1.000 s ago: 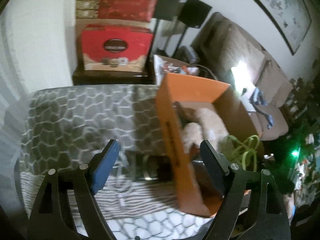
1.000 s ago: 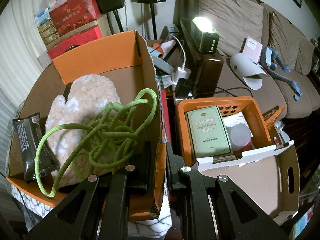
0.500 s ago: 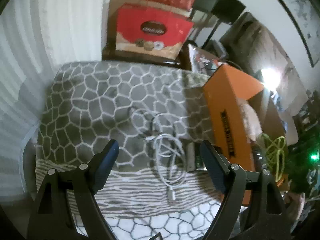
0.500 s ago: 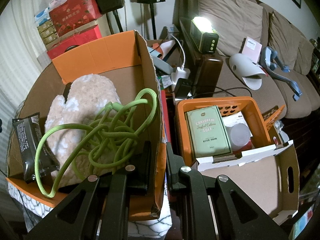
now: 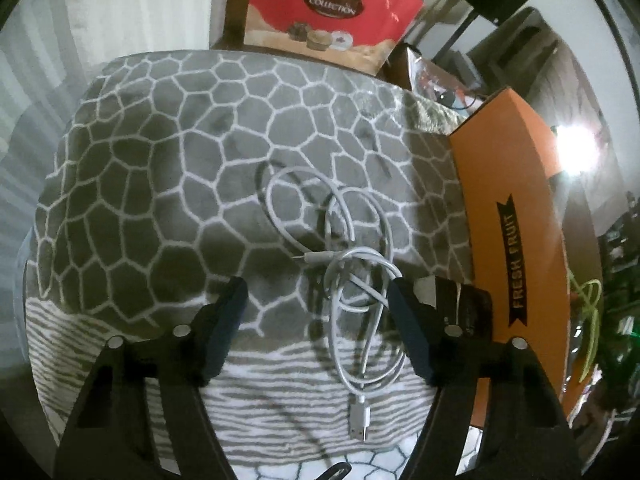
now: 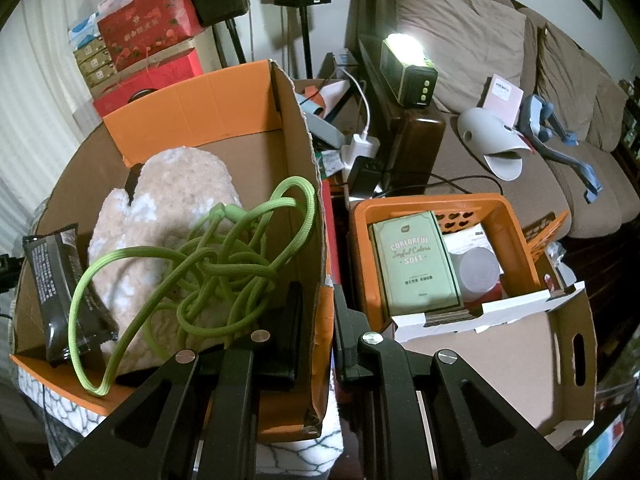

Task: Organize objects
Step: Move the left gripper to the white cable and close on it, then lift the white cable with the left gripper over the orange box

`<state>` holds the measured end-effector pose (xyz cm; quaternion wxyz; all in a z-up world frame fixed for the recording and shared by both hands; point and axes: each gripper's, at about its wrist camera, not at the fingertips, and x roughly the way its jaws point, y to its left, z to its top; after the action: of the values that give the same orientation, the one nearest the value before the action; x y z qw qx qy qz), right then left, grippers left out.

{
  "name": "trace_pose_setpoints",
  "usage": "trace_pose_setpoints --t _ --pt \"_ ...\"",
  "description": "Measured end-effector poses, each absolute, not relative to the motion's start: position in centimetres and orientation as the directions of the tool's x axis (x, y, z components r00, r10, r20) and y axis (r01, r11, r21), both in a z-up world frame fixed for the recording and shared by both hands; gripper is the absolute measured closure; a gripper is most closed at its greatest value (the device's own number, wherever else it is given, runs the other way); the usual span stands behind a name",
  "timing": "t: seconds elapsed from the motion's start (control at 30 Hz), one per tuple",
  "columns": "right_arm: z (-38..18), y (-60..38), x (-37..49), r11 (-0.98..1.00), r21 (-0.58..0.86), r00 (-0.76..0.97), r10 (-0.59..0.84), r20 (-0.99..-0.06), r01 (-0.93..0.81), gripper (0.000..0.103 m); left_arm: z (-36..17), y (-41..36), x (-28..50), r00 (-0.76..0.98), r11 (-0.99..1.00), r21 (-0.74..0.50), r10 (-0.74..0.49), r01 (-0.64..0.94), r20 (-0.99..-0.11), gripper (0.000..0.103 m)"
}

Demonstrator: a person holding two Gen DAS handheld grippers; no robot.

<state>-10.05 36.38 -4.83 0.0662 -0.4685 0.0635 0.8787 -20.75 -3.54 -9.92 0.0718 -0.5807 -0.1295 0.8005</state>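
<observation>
Left wrist view: our left gripper (image 5: 316, 296) gapes wide over the white cable (image 5: 352, 264), bare blanket (image 5: 160, 184) leftward, the orange box (image 5: 516, 216) walling our right. Our right gripper (image 6: 318, 320) clamps that box's wall (image 6: 320, 240).

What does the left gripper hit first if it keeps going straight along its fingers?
Likely the white cable: its tangle lies between the open left gripper fingertips, on the patterned blanket. Height above it is unclear.
</observation>
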Motion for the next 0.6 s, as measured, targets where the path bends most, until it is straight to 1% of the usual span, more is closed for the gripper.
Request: trace_pose_setpoints --t 0.1,0.17,0.23,0.3,0.47,0.5,0.53,0.57,0.6 --pt "-4.8 36.4 -10.1 -0.983 0.051 -0.552 0.056 -0.832 -0.176 0.090 -10.2 -2.6 -21.1 -0.308 -0.966 -0.256 0.236 0.024 -0.922 0.041" --pt "-4.8 36.4 -10.1 -0.983 0.050 -0.552 0.056 -0.832 -0.176 0.090 -10.5 -2.2 -21.5 -0.298 -0.967 -0.253 0.235 0.026 -0.925 0.048" --pt "-4.8 36.4 -10.1 -0.983 0.049 -0.551 0.056 -0.832 -0.175 0.090 -10.9 -2.0 -21.9 -0.279 -0.965 -0.259 0.239 0.038 -0.930 0.058" --pt "-4.8 36.4 -10.1 -0.983 0.050 -0.552 0.056 -0.832 -0.176 0.090 -11.2 -1.8 -22.3 -0.271 -0.966 -0.255 0.235 0.043 -0.933 0.059" --pt "-4.8 36.3 -10.1 -0.983 0.050 -0.552 0.056 -0.832 -0.176 0.090 -11.3 -1.1 -22.8 -0.276 -0.973 -0.228 0.206 0.048 -0.939 0.068" --pt "-4.8 36.3 -10.1 -0.983 0.050 -0.552 0.056 -0.832 -0.176 0.090 -11.3 -1.0 -22.8 -0.278 -0.973 -0.225 0.204 0.046 -0.939 0.074" --pt "-4.9 36.3 -10.0 -0.983 0.050 -0.552 0.056 -0.832 -0.176 0.090 -11.3 -1.0 -22.9 -0.282 -0.971 -0.233 0.210 0.050 -0.936 0.078" --pt "-4.9 36.3 -10.1 -0.983 0.049 -0.552 0.057 -0.832 -0.176 0.090 -11.3 -1.1 -23.1 -0.283 -0.969 -0.239 0.214 0.057 -0.935 0.079" --pt "-4.9 36.3 -10.1 -0.983 0.049 -0.552 0.057 -0.832 -0.176 0.090 -11.4 -1.3 -23.2 -0.285 -0.965 -0.252 0.224 0.066 -0.932 0.086"
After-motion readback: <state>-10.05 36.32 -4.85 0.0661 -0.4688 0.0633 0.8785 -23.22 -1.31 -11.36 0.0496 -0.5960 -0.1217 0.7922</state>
